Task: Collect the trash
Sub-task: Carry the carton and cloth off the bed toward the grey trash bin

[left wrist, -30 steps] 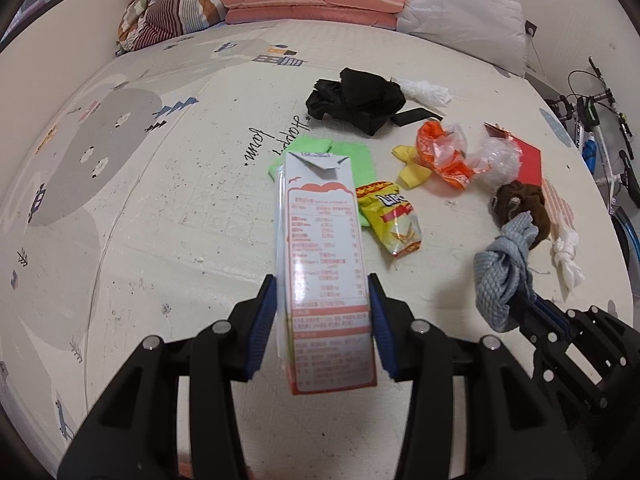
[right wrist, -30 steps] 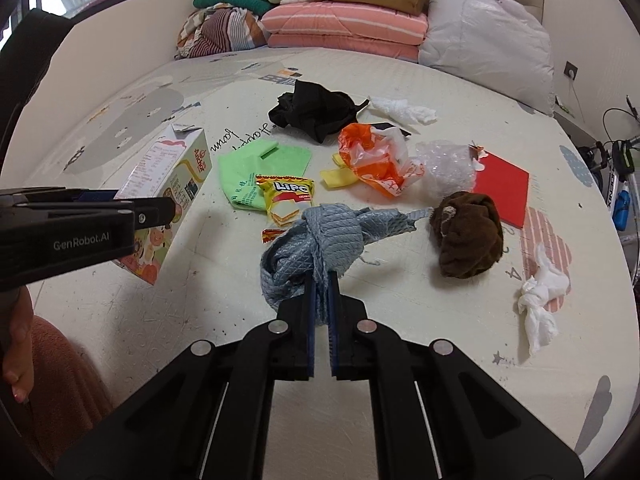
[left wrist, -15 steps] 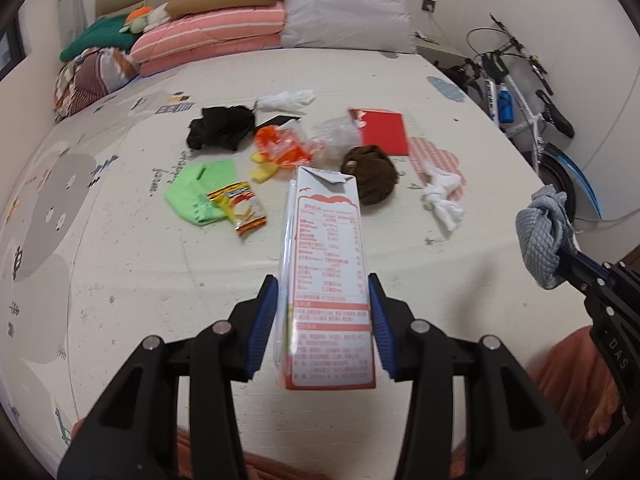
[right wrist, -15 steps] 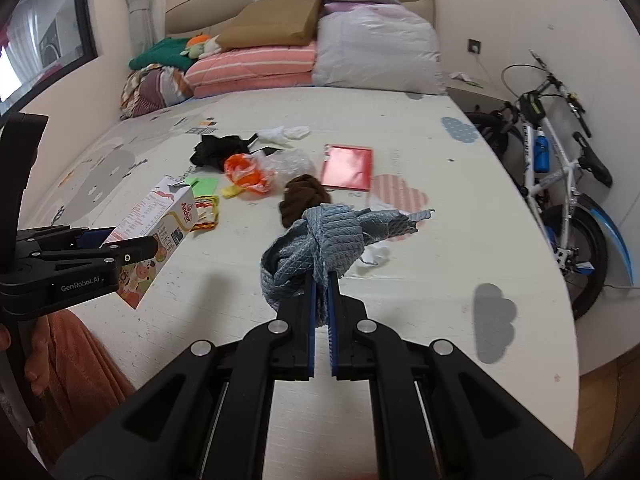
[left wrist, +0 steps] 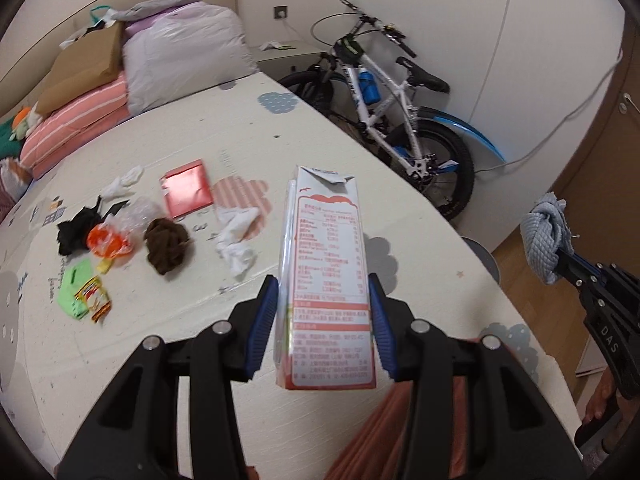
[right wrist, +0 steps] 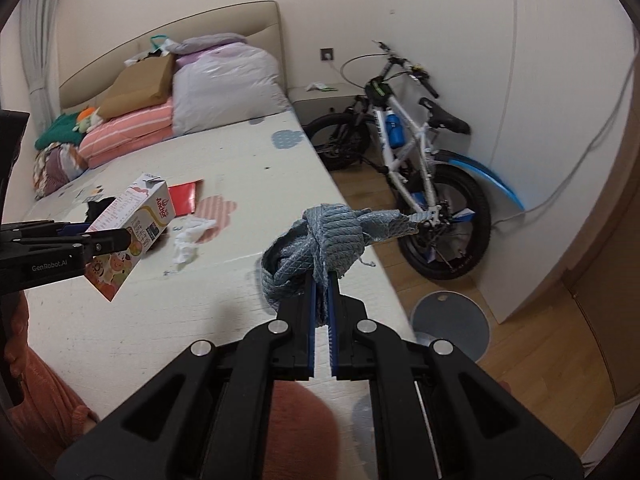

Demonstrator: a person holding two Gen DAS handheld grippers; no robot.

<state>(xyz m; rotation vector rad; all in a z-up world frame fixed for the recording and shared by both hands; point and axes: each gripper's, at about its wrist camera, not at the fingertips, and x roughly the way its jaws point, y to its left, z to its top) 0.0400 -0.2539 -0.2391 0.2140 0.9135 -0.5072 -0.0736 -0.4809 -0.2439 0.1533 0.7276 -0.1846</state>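
Presently both loads are in transit clear above the bed [left wrist: 168,344]: the left tool [left wrist: 325,330] clamps the carton [left wrist: 326,276], the right tool [right wrist: 322,294] is pinched on the knotted grey cloth [right wrist: 316,240], and the next move, in my judgement, requires a bin, none visible.

one carton [left wrist: 326,280], one bicycle [left wrist: 394,120], two claws [left wrist: 322,322]

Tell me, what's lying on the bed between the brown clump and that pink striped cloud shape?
A crumpled white tissue lies between the brown clump and the pink striped cloud print, overlapping the cloud's edge. The left wrist view shows it best.
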